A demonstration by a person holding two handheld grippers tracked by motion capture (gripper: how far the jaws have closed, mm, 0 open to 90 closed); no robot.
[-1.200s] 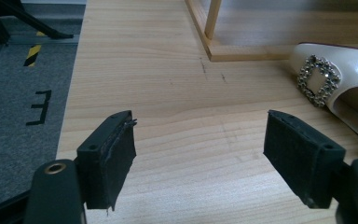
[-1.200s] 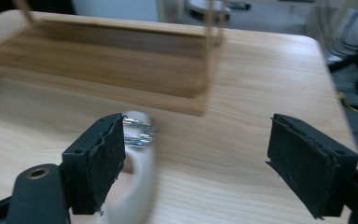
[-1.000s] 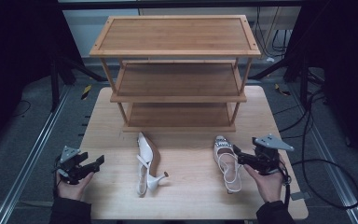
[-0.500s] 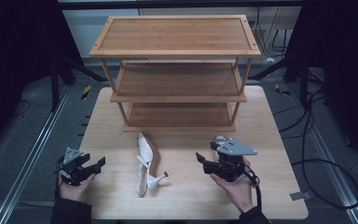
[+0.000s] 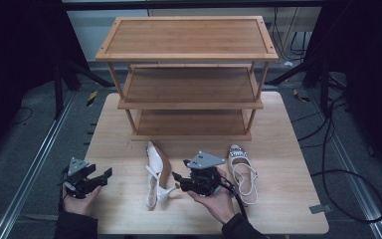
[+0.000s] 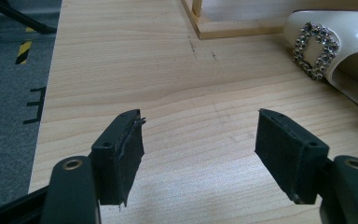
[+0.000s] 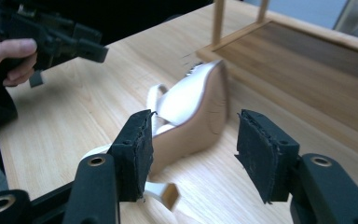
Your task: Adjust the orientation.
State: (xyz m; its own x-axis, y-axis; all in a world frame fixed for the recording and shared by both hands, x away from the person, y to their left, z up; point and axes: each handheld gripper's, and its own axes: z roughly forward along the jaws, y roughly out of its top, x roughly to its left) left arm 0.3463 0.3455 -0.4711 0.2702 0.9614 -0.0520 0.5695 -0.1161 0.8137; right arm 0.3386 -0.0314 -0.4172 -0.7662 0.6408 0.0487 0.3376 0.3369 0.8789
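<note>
High view frames are taken from above the wooden table (image 5: 288,149), with the white heeled shoe (image 5: 156,174) chosen as the landmark. Nearest the camera, just right of that shoe, the right gripper (image 5: 177,180) is held in a hand with its jaws aimed at the shoe's heel end. Its jaws have just been closing, yet a clear gap is kept between them; in the right gripper view the shoe's sole and heel are seen lying ahead between the two pads, not pressed by either. Well to the left of the shoe, the left gripper (image 5: 104,175) is held in the other hand, its jaws spread wide with nothing but bare table between them. The shoe itself is laid on its side, toe pointed away, and its jewelled buckle (image 6: 317,51) is caught in the left gripper view. To the right of the shoe, beyond the right gripper, a strappy white sandal (image 5: 242,172) is laid flat on the table. Farther back, behind the toe of the shoe, a three-tier bamboo rack (image 5: 189,87) is placed.
</note>
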